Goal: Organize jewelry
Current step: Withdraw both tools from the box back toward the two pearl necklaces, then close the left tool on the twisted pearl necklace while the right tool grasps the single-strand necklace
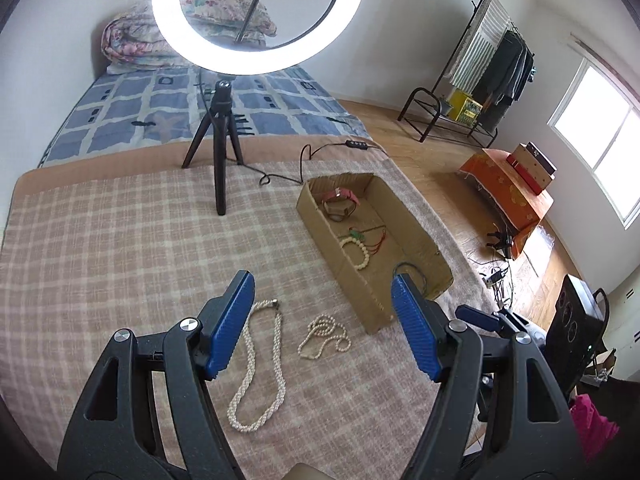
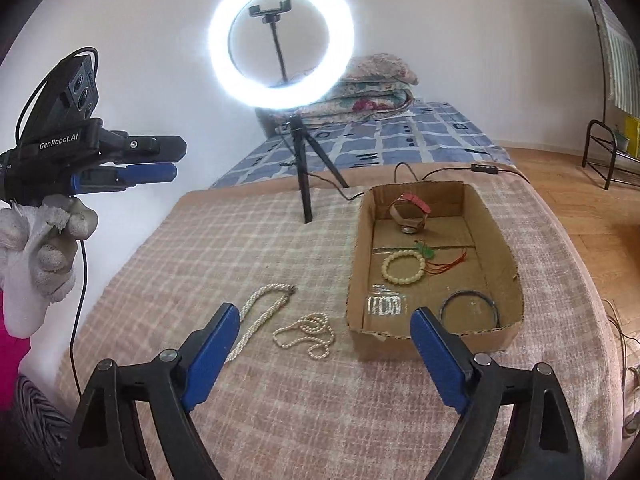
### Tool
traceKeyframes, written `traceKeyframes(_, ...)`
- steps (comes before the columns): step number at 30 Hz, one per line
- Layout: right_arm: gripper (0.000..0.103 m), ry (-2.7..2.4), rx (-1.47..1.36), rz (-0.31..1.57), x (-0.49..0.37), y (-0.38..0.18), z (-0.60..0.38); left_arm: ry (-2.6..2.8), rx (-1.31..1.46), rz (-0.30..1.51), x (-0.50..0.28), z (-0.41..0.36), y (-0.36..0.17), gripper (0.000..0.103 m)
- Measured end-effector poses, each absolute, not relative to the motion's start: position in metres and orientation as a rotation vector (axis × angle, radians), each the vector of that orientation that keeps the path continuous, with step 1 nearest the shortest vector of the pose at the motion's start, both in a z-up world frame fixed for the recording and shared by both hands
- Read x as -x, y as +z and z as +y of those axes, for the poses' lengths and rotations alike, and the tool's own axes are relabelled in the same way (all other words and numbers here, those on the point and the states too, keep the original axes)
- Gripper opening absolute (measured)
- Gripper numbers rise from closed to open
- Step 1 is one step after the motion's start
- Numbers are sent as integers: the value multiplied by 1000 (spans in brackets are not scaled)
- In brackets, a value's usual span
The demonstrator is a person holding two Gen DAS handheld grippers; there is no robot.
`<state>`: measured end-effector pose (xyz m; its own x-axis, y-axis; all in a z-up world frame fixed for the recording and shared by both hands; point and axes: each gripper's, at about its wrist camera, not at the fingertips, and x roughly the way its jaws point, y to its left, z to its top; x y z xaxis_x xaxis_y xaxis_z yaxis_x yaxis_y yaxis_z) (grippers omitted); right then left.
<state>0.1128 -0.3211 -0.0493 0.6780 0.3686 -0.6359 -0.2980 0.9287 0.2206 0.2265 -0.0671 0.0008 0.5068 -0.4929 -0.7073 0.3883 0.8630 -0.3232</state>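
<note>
Both the left hand-held gripper [image 1: 322,300] and right hand-held gripper [image 2: 324,336] hover wide open and empty, two pearl necklaces [image 1: 256,364] just ahead awaiting pickup into the box [image 1: 332,236].

You have a plaid blanket [image 2: 280,400] spread over the bed as your work surface. Directly on it lie a thick twisted pearl necklace [image 1: 256,364] and, just beside it, a thinner pearl strand [image 1: 324,338]. An open cardboard box [image 2: 500,248] and the ring light's tripod [image 2: 306,176] also stand on it.

txt: "GenRobot.AI" | on: left claw [image 2: 168,160] body, white lettering
</note>
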Motion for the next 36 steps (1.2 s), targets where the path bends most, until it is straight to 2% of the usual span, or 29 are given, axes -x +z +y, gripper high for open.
traceKeyframes(3, 76, 419, -45, 761, -111, -58, -303, -523, 124, 937, -216, -56, -18, 73)
traceKeyframes(16, 76, 488, 100, 899, -128, -112, -250, -470, 145, 1118, -183, -3, -98, 73)
traceKeyframes(18, 68, 488, 69, 929, -136, -118, -249, -474, 140, 1134, -180, 1, -105, 73)
traceKeyframes(24, 54, 413, -22, 1023, -153, -139, -247, -508, 82, 1165, -174, -7, -120, 73)
traceKeyframes(30, 55, 306, -78, 1086, -164, -157, -248, -533, 12, 1179, -175, -24, -133, 73)
traceKeyframes(31, 57, 299, -91, 1094, -165, -159, -248, -535, 7, 1185, -176, -26, -136, 73)
traceKeyframes(33, 67, 272, -102, 1093, -167, -159, -248, -537, -1, 1200, -179, -30, -142, 73)
traceKeyframes(36, 72, 262, -132, 1094, -170, -161, -249, -545, -29, 1216, -182, -37, -151, 73)
